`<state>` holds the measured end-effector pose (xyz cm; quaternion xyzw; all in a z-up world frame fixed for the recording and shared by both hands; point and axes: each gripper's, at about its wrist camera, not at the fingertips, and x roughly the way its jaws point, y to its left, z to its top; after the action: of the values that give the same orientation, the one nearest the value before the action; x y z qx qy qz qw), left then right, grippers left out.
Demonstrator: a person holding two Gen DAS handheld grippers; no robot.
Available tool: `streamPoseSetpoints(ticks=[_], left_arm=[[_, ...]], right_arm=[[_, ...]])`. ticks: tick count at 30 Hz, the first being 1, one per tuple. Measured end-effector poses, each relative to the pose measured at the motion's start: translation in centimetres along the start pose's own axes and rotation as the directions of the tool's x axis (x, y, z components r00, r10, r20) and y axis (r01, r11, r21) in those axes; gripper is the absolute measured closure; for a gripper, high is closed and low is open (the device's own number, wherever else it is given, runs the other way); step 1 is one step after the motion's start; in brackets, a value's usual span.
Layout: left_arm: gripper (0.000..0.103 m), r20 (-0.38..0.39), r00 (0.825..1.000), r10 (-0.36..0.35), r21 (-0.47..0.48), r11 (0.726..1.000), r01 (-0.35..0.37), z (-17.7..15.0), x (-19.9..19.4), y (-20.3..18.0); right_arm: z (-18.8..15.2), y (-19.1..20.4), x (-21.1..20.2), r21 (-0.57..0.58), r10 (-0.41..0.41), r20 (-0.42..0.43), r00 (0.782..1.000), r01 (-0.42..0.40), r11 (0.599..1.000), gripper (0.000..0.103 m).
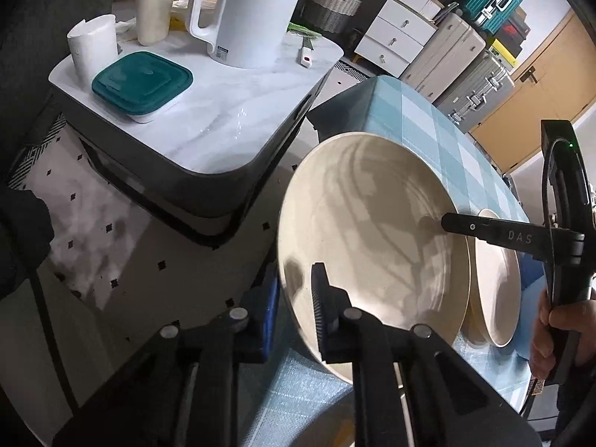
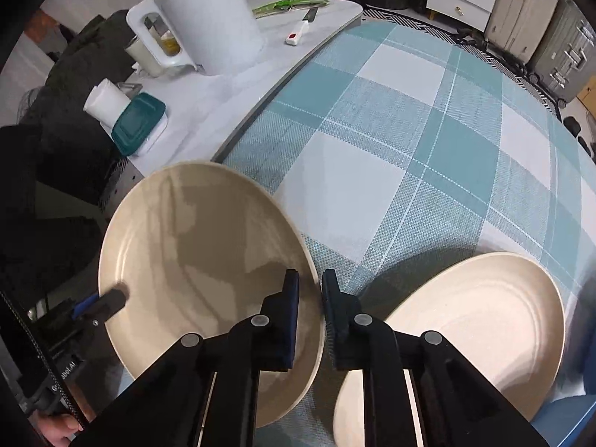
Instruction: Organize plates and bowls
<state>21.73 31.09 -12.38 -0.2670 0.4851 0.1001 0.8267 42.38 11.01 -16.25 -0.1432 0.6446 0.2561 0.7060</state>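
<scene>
Currently both my grippers clamp the tilted beige plate [image 2: 201, 260] above the checked tablecloth [image 2: 391, 156], left gripper [image 1: 294, 294] and right gripper [image 2: 311, 298] on opposite rims, second plate [image 2: 465, 335] lying beside it.

We count two cream plates: one large plate [image 1: 372, 231] and a second plate [image 1: 497, 290] beside it. We see two grippers, the left gripper [image 1: 294, 320] and the right gripper [image 2: 310, 309]. On the side table we count one white kettle [image 1: 249, 11], one teal-lidded container [image 1: 141, 83], one paper roll [image 1: 91, 46] and one cup [image 1: 152, 15].
</scene>
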Motion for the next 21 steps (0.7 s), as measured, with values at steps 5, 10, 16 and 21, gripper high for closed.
streamPoseSetpoints(ticks=[5,10,16,21], left_arm=[[0.088,-0.016,1.000,0.004,-0.004,1.000,-0.004,0.1,0.3,0.0],[0.088,-0.031,0.999,0.012,-0.016,1.000,-0.012,-0.4,0.9,0.7],[0.088,-0.026,1.000,0.012,-0.022,1.000,-0.013,-0.7,0.9,1.2],[0.088,-0.042,0.999,0.001,-0.019,1.000,-0.002,-0.8,1.0,0.7]], right_arm=[[-0.3,0.1,0.5,-0.009,-0.012,-0.013,1.000,0.012,1.000,0.090],[-0.4,-0.3,1.1,0.019,0.034,-0.028,0.999,-0.033,0.999,0.090],[-1.6,-0.4,1.2,0.020,0.054,-0.038,0.998,-0.054,0.998,0.087],[-2.0,-0.6,0.9,0.062,0.081,-0.041,0.996,-0.078,0.995,0.087]])
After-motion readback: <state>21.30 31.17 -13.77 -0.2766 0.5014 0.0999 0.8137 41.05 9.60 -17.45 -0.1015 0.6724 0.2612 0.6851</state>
